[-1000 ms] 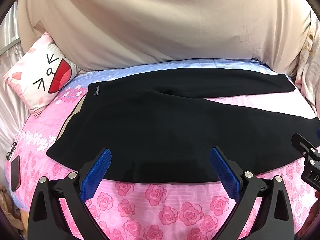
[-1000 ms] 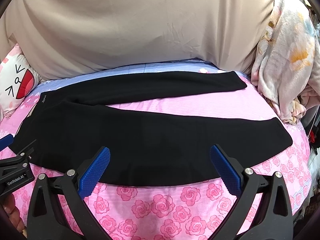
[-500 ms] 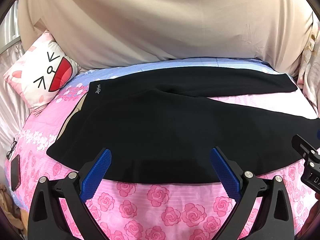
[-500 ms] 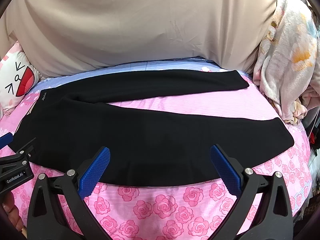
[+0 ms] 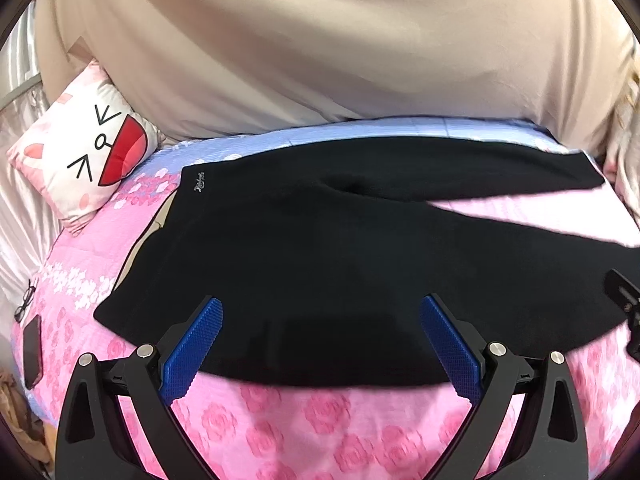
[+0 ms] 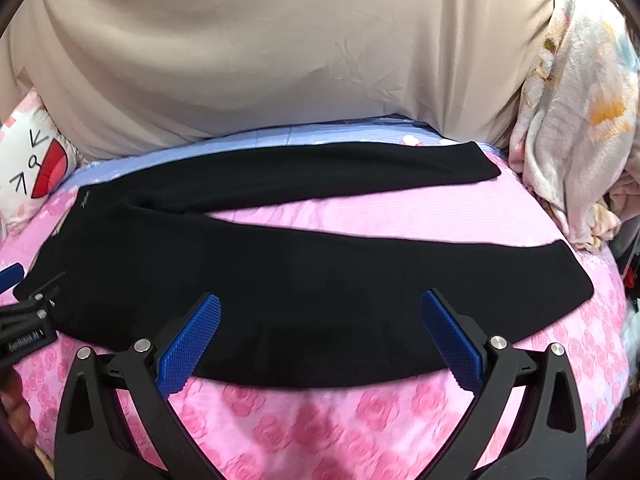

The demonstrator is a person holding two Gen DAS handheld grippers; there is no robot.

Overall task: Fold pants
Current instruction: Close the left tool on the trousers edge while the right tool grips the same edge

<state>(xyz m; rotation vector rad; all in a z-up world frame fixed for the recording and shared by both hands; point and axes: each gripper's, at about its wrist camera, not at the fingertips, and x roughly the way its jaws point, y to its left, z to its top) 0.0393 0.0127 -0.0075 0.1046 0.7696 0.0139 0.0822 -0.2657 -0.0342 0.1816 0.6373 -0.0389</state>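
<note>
Black pants [image 5: 320, 248] spread flat on pink rose-print bedsheet [image 5: 320, 428], both grippers wide apart above near edge.

Waistband at left end, small script logo [image 5: 199, 182] near far corner; two legs running rightward, splayed in a narrow V with a wedge of sheet showing between. Far leg ending just short of floral blanket [image 6: 572, 128] heaped at right; near leg hem [image 6: 576, 276] angled toward right edge of bed. Left gripper [image 5: 320, 344] held over waist section, blue pads [image 5: 192, 352] spread, nothing clamped. Right gripper [image 6: 320, 340] held over near leg, pads [image 6: 450, 344] likewise spread, nothing clamped. Contact with fabric not determinable. Cartoon-face pillow [image 5: 84, 148] at far left beside waistband, apart from pants. Beige cloth [image 5: 320, 48] draped behind bed. Dark phone [image 5: 32, 352] and eyeglasses [image 5: 25, 300] near left edge of sheet.
</note>
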